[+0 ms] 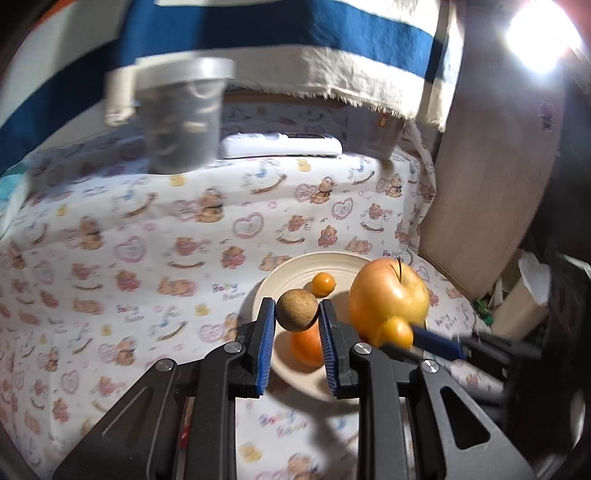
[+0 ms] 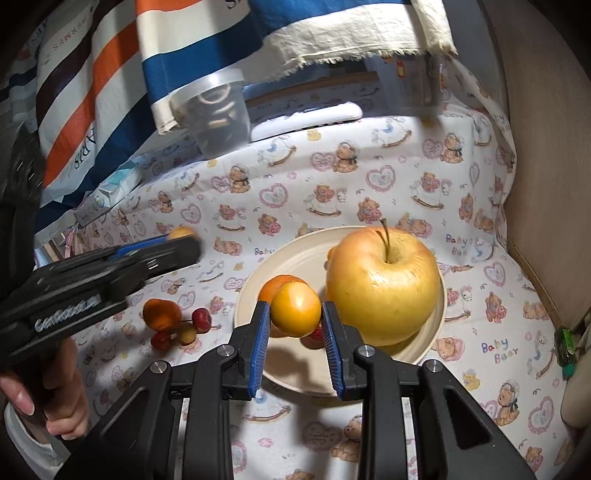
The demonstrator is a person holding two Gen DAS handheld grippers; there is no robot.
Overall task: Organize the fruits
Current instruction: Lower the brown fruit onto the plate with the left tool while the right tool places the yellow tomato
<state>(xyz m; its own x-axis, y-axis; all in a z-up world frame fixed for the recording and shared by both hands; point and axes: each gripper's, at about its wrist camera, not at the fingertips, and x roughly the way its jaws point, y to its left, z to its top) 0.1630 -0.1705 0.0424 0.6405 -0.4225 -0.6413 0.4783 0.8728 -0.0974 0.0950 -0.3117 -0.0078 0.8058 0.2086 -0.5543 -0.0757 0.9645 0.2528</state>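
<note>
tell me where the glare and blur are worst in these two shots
Left wrist view: a blown-out lamp flares top right, and the plastic cup and the cloth are motion-smeared. Right wrist view: sharper overall, with a soft sheen on the apple; the left gripper is blurred.

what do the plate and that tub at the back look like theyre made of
The plate looks like glazed ceramic, maybe melamine: cream, opaque, with faint concentric rings and a soft sheen on its rim. The tub looks like thin clear plastic: you can see through its wall to dark contents, and its rolled rim is cloudy and glossy.
</note>
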